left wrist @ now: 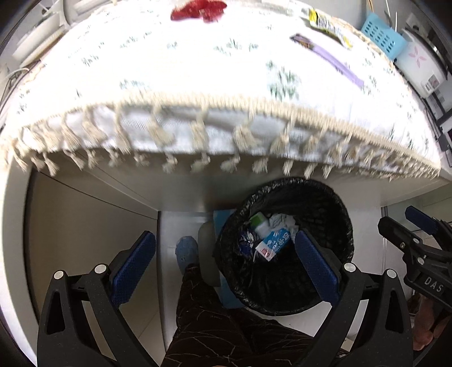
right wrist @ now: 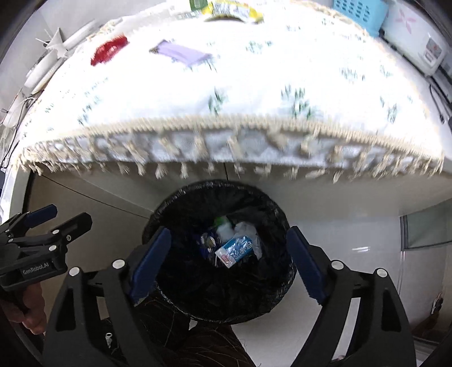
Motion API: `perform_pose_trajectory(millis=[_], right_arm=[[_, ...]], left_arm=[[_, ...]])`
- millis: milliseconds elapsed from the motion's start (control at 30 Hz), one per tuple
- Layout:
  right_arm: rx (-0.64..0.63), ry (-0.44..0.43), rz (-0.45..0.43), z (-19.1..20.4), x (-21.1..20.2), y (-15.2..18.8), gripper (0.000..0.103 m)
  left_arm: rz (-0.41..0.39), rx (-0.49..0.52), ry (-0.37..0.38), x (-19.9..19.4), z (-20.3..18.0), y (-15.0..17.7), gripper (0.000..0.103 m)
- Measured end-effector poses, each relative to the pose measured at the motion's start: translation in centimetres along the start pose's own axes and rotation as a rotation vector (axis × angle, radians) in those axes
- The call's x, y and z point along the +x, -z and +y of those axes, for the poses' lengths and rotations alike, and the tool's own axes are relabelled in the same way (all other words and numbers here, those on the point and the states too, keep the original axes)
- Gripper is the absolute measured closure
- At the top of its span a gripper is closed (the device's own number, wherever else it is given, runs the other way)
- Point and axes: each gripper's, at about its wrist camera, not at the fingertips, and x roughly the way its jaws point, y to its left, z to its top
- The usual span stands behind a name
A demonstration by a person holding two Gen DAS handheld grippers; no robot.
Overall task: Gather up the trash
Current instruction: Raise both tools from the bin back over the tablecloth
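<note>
A bin lined with a black bag point(left wrist: 282, 183) point(right wrist: 217, 185) stands on the floor under the table's fringed edge. Inside lie a blue-and-white carton point(left wrist: 274, 240) point(right wrist: 234, 248), a green-capped white bottle point(left wrist: 260, 223) and crumpled tissue point(left wrist: 282, 221). My right gripper point(right wrist: 229, 234) hangs open directly above the bin with nothing between its blue pads. My left gripper point(left wrist: 224, 240) is open and empty too, above the bin's left rim. On the white tablecloth point(left wrist: 197, 70) lie a red wrapper point(left wrist: 197, 11) point(right wrist: 108, 50), a purple wrapper point(left wrist: 330, 58) point(right wrist: 180, 53) and a yellow wrapper point(left wrist: 327, 22) point(right wrist: 234, 11).
A blue basket point(left wrist: 378, 34) and a white rice cooker point(left wrist: 421, 62) sit at the table's far right. A person's leg in dark patterned trousers point(left wrist: 212, 310) and a blue-covered foot point(left wrist: 185, 251) are left of the bin. A white cabinet panel point(left wrist: 84, 225) stands under the table.
</note>
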Motion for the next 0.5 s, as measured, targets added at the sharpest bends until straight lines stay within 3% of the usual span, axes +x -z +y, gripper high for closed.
perform_pose_trajectory(millis=[167, 500], right_arm=[[-0.025, 0.002, -0.058, 0.7, -2.9, -1.5, 0.013], [-0.055, -0.007, -0.149, 2.1, -6.9, -4.3, 0.013]], left_arm=[[-0.025, -0.001, 0.012, -2.3, 0.1, -1.7, 0.006], [-0.053, 0.009, 0.028, -4.9, -0.5, -5.3, 0.006]])
